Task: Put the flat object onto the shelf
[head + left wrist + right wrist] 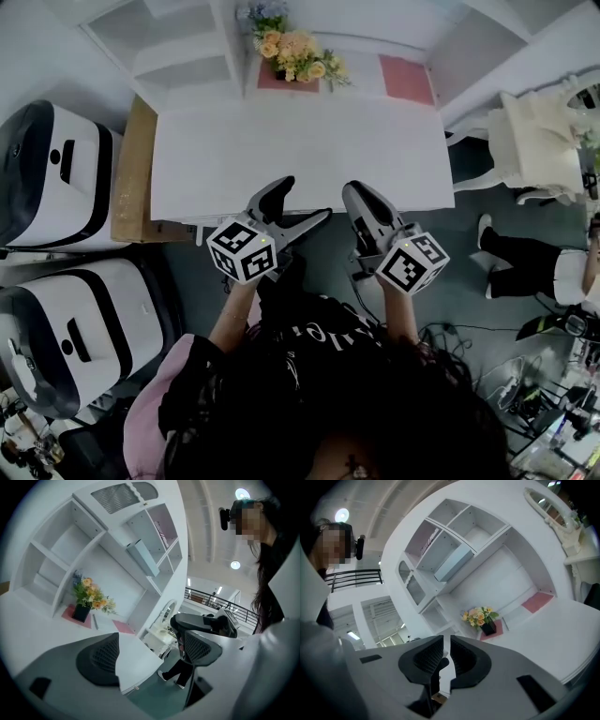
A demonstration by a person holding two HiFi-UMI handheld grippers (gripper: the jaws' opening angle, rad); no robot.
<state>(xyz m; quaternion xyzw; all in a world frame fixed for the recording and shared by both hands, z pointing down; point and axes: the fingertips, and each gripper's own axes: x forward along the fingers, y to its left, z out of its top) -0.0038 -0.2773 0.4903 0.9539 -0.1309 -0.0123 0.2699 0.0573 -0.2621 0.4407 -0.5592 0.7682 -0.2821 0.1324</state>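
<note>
- The left gripper (302,200) is being held about level at the near edge of the table (300,141). Its jaws are standing wide apart and gripping nothing; only the table edge is showing in the gap.
- The right gripper (361,192) is sitting just beside it, also pointing at the table, with its jaws pressed together and nothing between them.
- Room-wise, two white-and-black machines (56,173) are standing left of the table. The flowers (295,52) are sitting at the table's far side, with a pink mat (406,80) lying flat to their right.
- The shelf (70,541) is rising behind the table.
- A pale flat board (143,557) is leaning tilted in one of the shelf's upper compartments, well apart from both grippers.
- A white chair (534,141) is standing off to the right, with someone's legs (525,258) near it.
- The board isn't showing from the head view, and the person's hair is covering the bottom of that picture.
</note>
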